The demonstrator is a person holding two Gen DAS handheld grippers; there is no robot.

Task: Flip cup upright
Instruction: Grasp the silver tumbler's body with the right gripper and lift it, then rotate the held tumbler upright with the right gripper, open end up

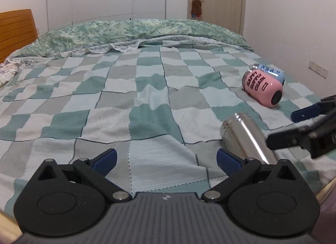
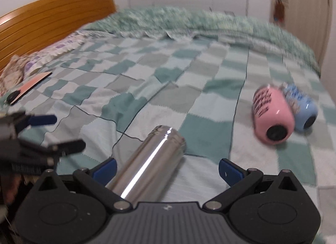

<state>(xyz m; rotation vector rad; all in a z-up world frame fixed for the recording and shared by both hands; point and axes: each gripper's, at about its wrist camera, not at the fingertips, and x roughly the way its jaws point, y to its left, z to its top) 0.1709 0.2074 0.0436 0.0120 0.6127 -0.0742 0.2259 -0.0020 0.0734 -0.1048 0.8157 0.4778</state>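
Observation:
A shiny steel cup [image 1: 245,136] lies on its side on the checked bedspread [image 1: 147,101]. In the right wrist view the cup [image 2: 151,160] lies between my right gripper's open fingers [image 2: 167,170], nearer the left pad, not clamped. My left gripper [image 1: 167,161] is open and empty, just left of the cup. A pink cup [image 1: 262,85] and a blue cup [image 1: 272,71] lie on their sides further right; they also show in the right wrist view as pink [image 2: 273,113] and blue [image 2: 300,107]. The right gripper also shows in the left wrist view [image 1: 292,126].
A folded green quilt [image 1: 136,31] lies along the far side of the bed. A wooden headboard [image 2: 52,15] and pillows [image 2: 42,57] are at left. A pink card with a small black object [image 2: 29,87] lies near the pillows. The bed's right edge is near the cups.

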